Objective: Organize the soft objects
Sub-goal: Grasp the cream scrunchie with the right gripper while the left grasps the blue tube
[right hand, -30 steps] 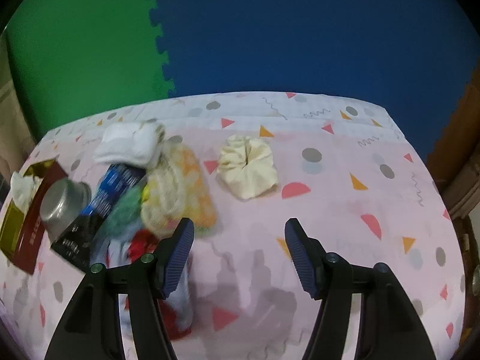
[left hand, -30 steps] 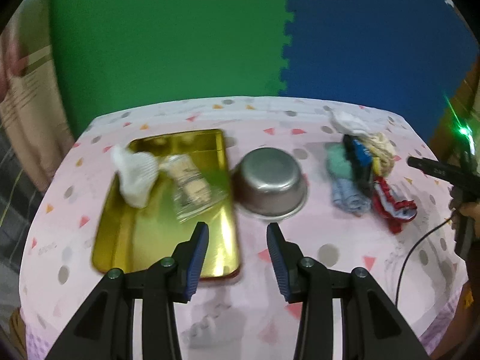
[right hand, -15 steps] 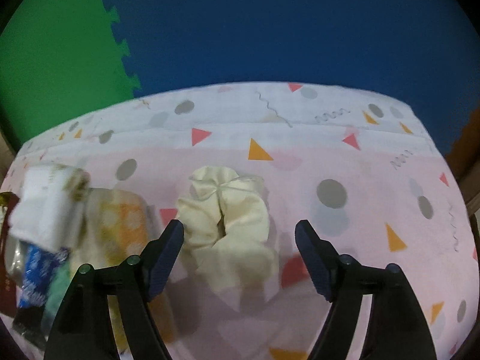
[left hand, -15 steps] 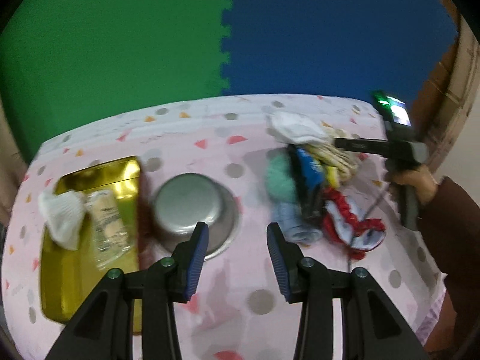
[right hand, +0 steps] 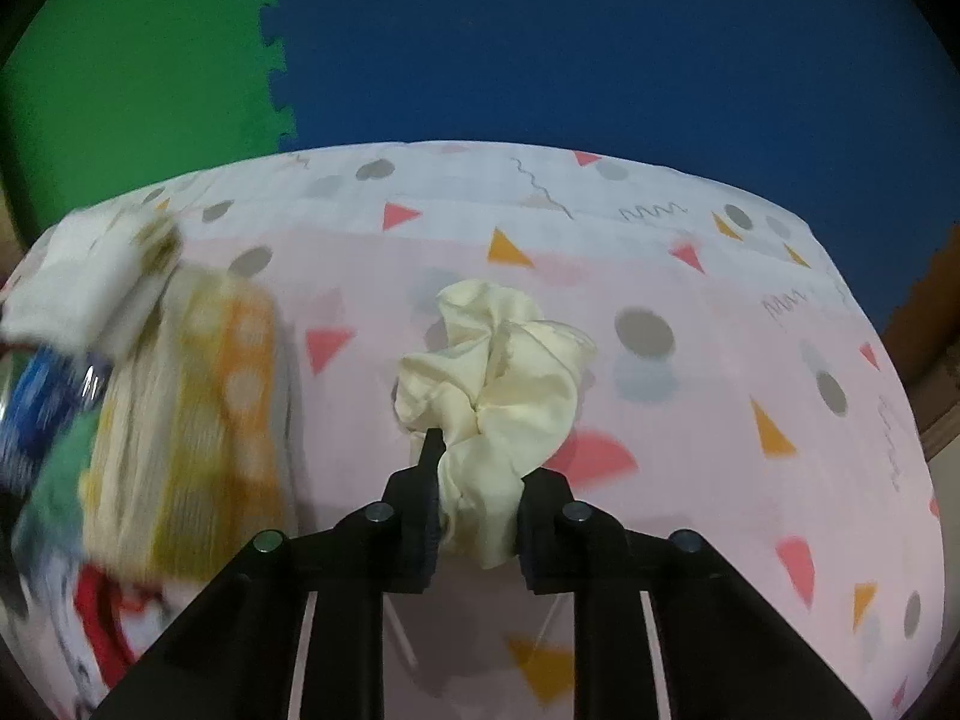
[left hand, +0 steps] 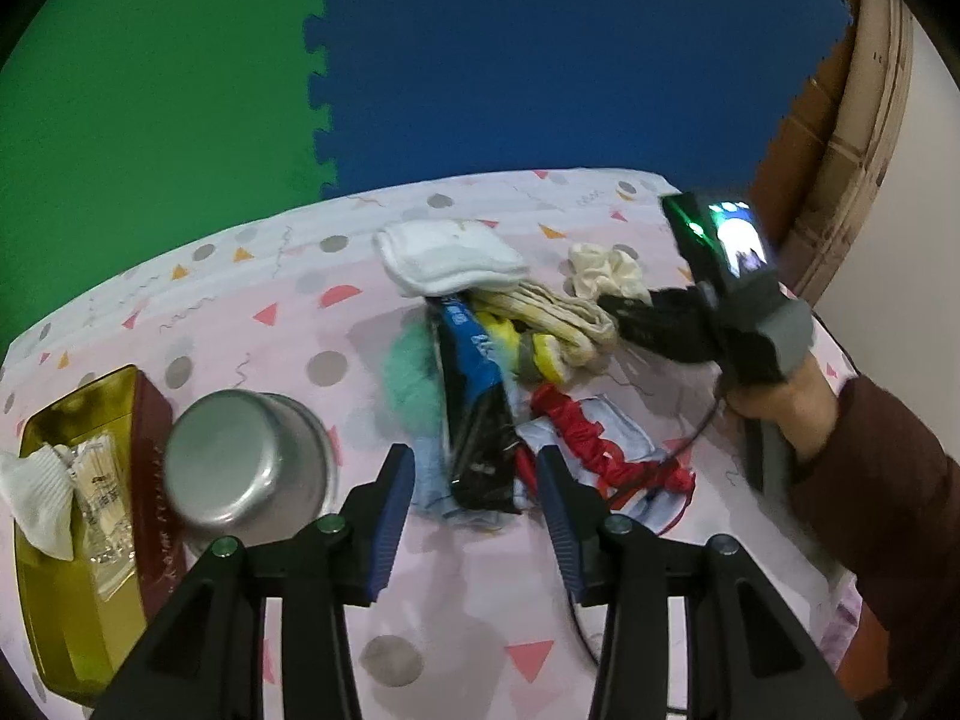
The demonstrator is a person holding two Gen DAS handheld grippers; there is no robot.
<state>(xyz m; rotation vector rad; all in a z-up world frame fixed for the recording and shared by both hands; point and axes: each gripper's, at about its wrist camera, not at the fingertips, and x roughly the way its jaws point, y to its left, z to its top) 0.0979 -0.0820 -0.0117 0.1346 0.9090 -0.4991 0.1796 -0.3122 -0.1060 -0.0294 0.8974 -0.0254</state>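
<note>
Hovering over the patterned table (left hand: 300,324), the left tongs (left hand: 474,474) are opening, nothing between them, above a heap of socks and cloths (left hand: 492,372); a steel bowl (left hand: 246,462) is standing beside a gold tray (left hand: 54,630), and a hand (left hand: 780,402) is holding the right tongs (left hand: 624,309) at a cream scrunchie (left hand: 606,267). In the right wrist view, the right tongs (right hand: 477,504) are pinching the cream scrunchie (right hand: 492,372) on the table (right hand: 720,420), just right of an orange dotted sock (right hand: 210,420).

left wrist: high, angled down | right wrist: low, close | shared: cream scrunchie (right hand: 498,378)
</note>
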